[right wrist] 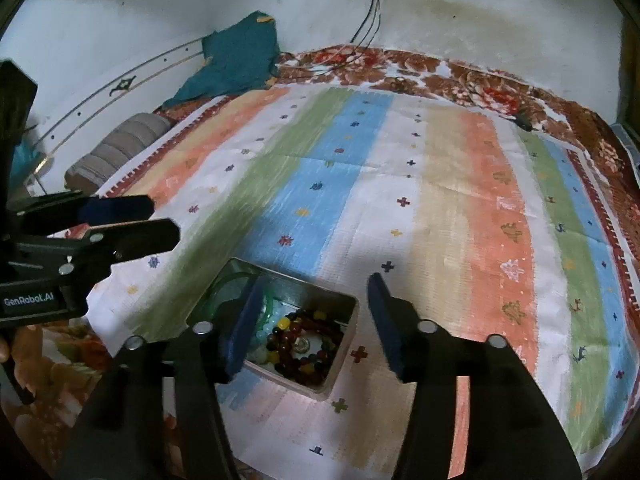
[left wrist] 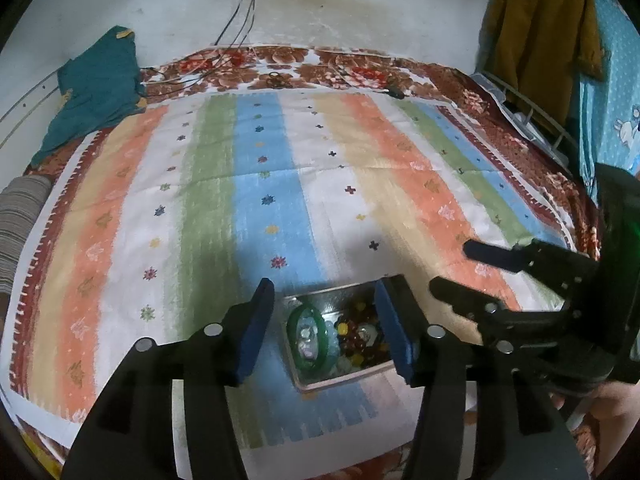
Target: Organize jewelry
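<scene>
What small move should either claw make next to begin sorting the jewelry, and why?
Probably lower the left claw into the metal box and close on the green bangle. Both claws are open and empty, and the bangle lies exposed on top, beside the mixed beads.

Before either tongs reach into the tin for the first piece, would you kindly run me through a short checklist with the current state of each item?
1. Left tongs open and empty: ok, jaws stand wide apart.
2. Right tongs open and empty: ok, nothing between the pads.
3. Tin uncovered and reachable: ok, no lid on it, it sits flat on the striped cloth.
4. Green bangle free to lift: cannot tell, it lies among other pieces.
5. Beads separated: not ok, strands are piled together.
6. Room between the two tongs: ok, they are apart, though both hover close to the tin.
</scene>
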Available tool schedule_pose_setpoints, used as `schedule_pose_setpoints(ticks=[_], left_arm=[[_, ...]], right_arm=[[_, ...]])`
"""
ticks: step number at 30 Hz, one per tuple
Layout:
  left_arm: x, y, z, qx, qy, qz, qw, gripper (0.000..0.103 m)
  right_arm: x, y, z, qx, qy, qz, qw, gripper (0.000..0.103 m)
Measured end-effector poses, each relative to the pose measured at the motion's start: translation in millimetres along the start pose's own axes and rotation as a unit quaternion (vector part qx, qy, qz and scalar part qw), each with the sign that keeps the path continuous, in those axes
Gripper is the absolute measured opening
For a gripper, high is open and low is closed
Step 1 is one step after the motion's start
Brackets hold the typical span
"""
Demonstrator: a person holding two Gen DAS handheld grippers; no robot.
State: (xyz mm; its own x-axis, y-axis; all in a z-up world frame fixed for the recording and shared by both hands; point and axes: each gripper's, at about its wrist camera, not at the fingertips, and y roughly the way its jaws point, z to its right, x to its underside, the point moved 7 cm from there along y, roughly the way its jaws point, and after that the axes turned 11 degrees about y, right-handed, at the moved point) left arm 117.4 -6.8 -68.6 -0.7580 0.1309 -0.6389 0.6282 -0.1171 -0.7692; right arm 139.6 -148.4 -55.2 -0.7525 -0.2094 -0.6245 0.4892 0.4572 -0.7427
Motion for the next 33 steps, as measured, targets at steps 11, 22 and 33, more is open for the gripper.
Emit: schedule_pose_setpoints(ticks=[11, 22, 33], left_arm=[[9, -10, -10, -0.006, -0.017, 0.005, 0.9998, 0.062], [16, -19, -12, -0.003, -0.014, 0.006, 0.9999, 0.082], [35, -33, -7, -0.011, 0.008, 0.012, 0.9998, 0.097]], right_arm=[[6, -13, 8, -0.005, 0.009, 0.009, 1.000, 0.070], [12, -24, 10, -0.006, 0.007, 0.019, 1.000, 0.082], [14, -33, 12, -0.008, 0.008, 0.031, 0.999, 0.094]])
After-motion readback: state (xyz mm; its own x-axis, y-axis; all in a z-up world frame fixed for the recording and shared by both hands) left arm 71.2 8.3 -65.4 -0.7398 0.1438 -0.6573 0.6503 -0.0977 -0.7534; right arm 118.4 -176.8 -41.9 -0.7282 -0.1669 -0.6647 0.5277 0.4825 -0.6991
